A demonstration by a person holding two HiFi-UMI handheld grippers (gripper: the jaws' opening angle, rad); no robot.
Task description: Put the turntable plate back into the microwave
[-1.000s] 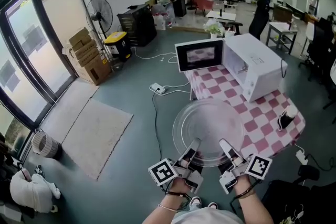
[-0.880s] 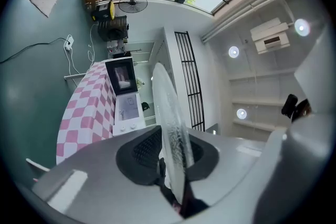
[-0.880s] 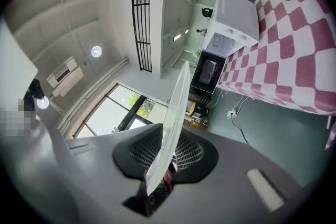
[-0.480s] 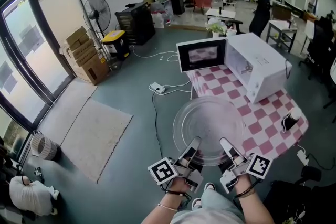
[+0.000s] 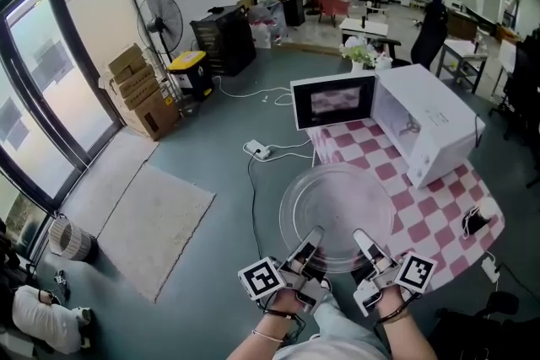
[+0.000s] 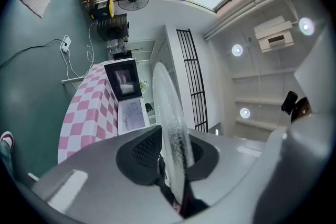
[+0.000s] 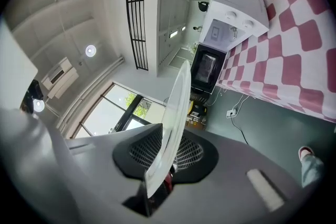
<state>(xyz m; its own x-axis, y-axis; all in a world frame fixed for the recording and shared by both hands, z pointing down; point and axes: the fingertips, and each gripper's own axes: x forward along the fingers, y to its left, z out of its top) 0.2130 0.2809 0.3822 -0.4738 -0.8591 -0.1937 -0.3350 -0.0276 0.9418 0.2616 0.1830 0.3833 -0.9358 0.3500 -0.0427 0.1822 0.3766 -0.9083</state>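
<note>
Turntable plate (image 5: 337, 211) | clamped at near rim by left gripper (image 5: 309, 240) and right gripper (image 5: 364, 241) | held short of open microwave (image 5: 426, 135) | insertion not yet done

Clear glass turntable plate (image 5: 337, 211) held level, near open white microwave (image 5: 426, 133).

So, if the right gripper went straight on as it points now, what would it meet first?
Beyond the clear round glass plate it grips, the right gripper probably meets the white microwave's open door; depth is unclear.
</note>
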